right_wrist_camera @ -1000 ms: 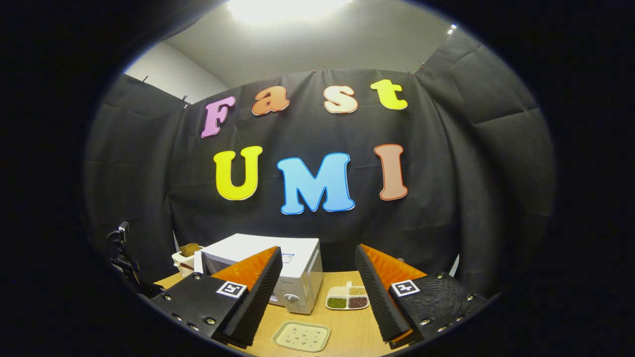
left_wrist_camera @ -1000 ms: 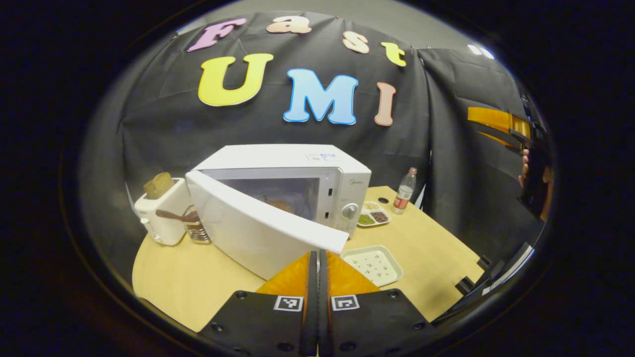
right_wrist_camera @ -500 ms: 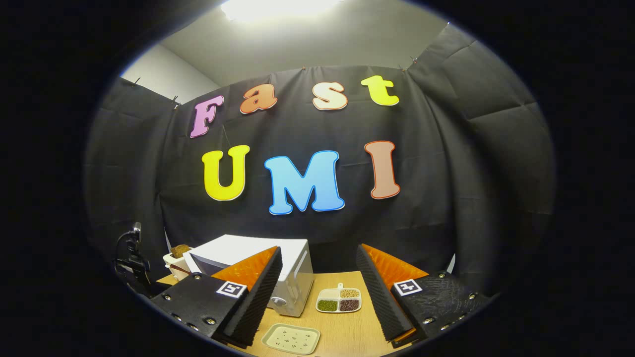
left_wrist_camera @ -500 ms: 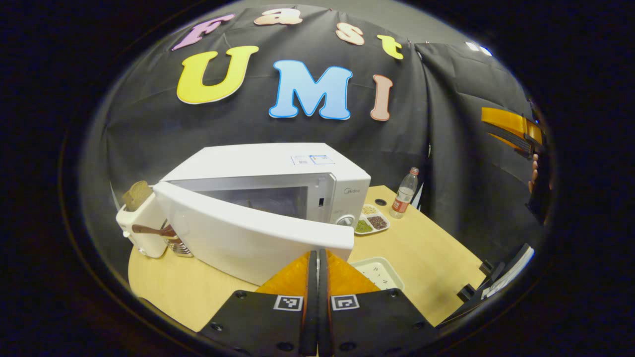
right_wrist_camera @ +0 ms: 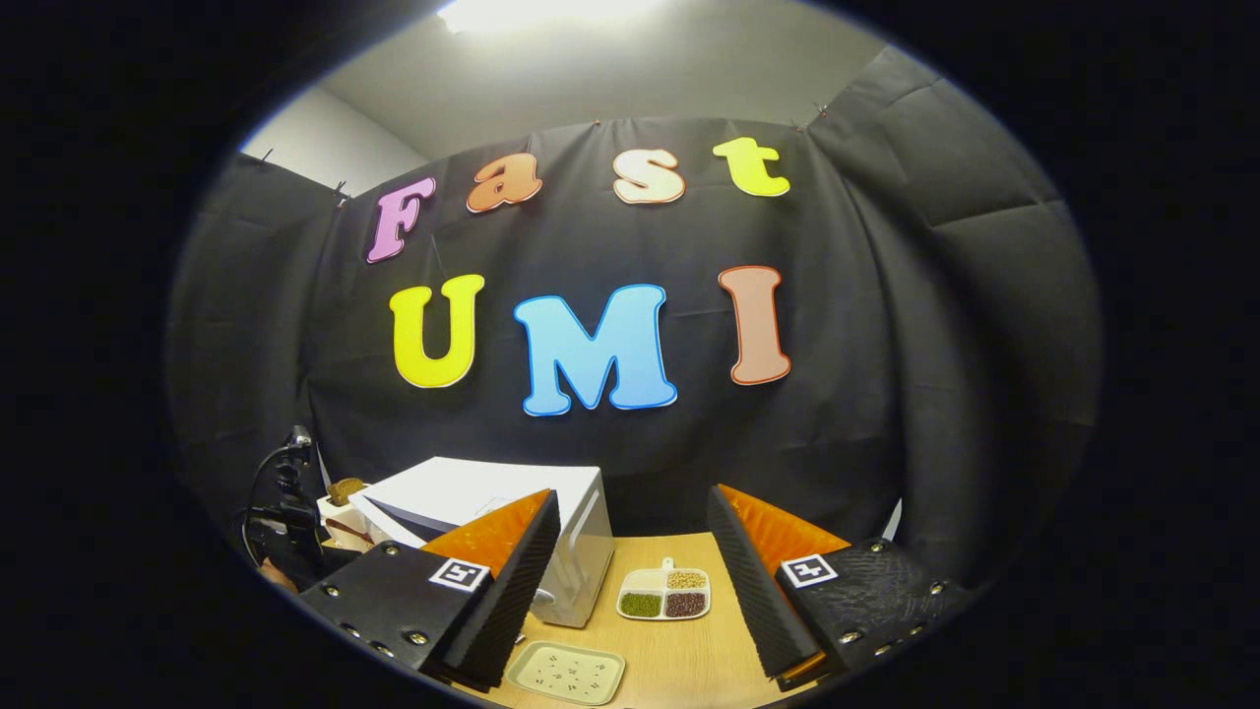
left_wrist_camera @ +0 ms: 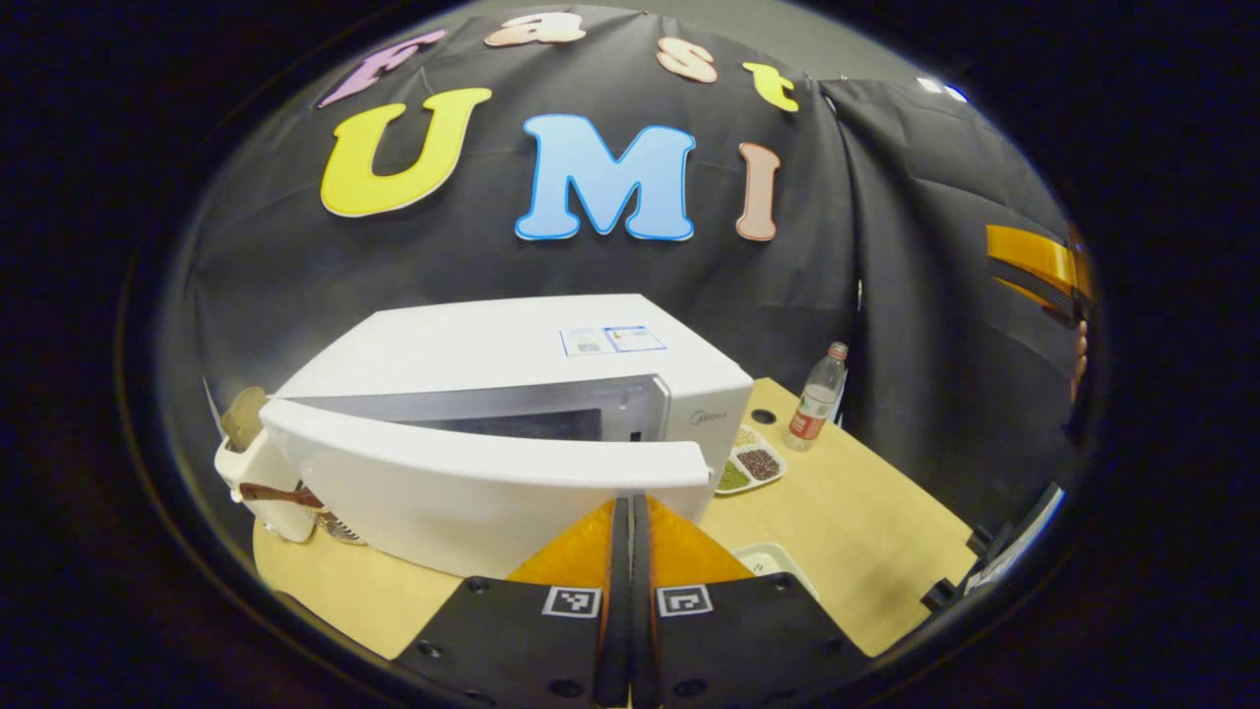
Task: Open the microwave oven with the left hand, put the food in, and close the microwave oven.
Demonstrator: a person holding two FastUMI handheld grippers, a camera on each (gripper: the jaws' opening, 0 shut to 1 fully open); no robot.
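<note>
The white microwave (left_wrist_camera: 512, 345) stands on the wooden table (left_wrist_camera: 856, 522), and its door (left_wrist_camera: 463, 487) is ajar by a narrow gap. My left gripper (left_wrist_camera: 630, 504) is shut with nothing held, its tips against the door's free edge. The door hides the inside of the oven and any food there. My right gripper (right_wrist_camera: 630, 497) is open and empty, held high above the table to the right of the microwave (right_wrist_camera: 502, 492). It also appears at the far right of the left gripper view as orange fingers (left_wrist_camera: 1039, 266).
A toaster with bread (left_wrist_camera: 246, 458) and a utensil holder (left_wrist_camera: 330, 522) stand left of the microwave. A divided dish of beans (left_wrist_camera: 753, 465), a plastic bottle (left_wrist_camera: 815, 399) and a pale tray (right_wrist_camera: 568, 672) lie to its right.
The microwave door has swung from wide open to almost shut, with my shut left gripper moving forward behind it. The right gripper has stayed open and drifted slightly.
</note>
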